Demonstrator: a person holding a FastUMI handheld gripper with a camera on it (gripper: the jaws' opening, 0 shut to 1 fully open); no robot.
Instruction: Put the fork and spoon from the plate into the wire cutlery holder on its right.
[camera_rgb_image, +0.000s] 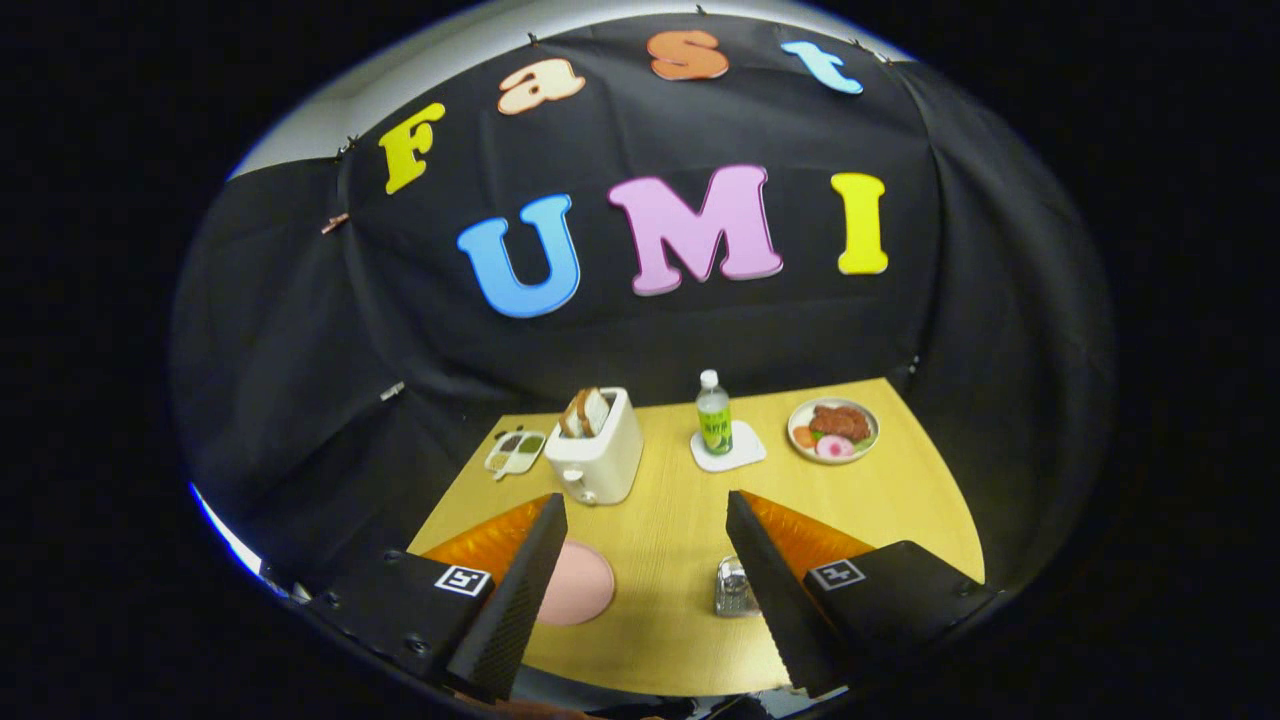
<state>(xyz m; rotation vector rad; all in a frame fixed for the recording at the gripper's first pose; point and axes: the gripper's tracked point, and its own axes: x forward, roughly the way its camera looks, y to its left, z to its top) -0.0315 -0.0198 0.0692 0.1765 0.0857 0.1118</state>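
Note:
My gripper (645, 515) hangs open well above the near part of the wooden table (900, 490), with nothing between its fingers. Below it, a pink plate (580, 585) lies beside the left finger, which covers its left part. No fork or spoon can be made out on the visible part of the plate. The wire cutlery holder (733, 587) stands to the plate's right, tight against the right finger, which hides its right side.
At the back of the table stand a white toaster (600, 455) with bread slices, a small divided dish (514, 451) to its left, a bottle (713, 412) on a white coaster (729, 447), and a plate of food (833, 430) at the right.

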